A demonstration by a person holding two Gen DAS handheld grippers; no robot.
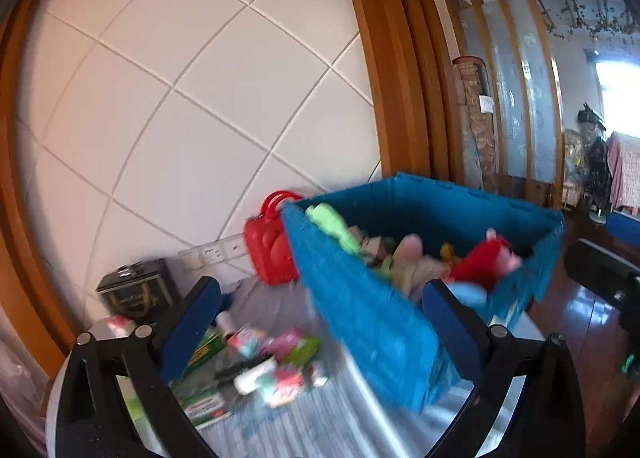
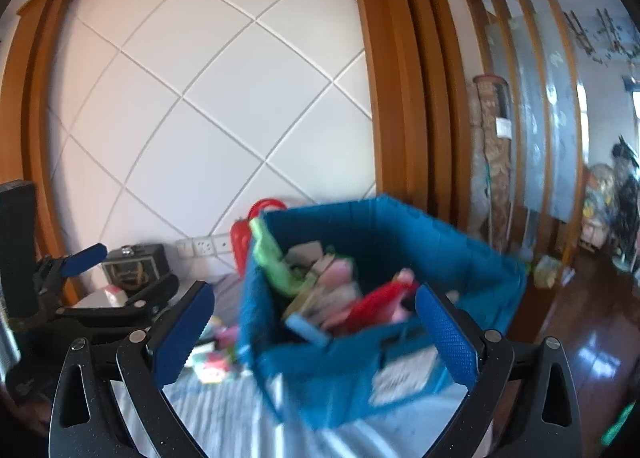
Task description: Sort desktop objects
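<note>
Where the wall of white diagonal panels [image 1: 192, 105] meets its brown wooden frame [image 1: 384, 69], a table [image 1: 320, 418] under a pale striped cloth carries the lot. Blue bin [image 1: 360, 310]: right of centre, filled with blurred soft toys in red, pink and green. Red case with handle [image 1: 268, 250]: far side, just left of the bin, against the wall. Small dark box [image 1: 136, 290]: far left, near wall sockets [image 1: 212, 254]. Loose boxes and packets [image 1: 256, 362]: near left, heaped beside the bin. Right of the table: dark glossy floor [image 2: 588, 342], slatted wood-and-glass partition [image 2: 532, 105], rolled patterned fabric [image 2: 492, 153]. Left gripper [image 1: 320, 334]: jaws wide, nothing clamped. Right gripper [image 2: 316, 334]: jaws wide, bin ahead between the pads, ungripped.
</note>
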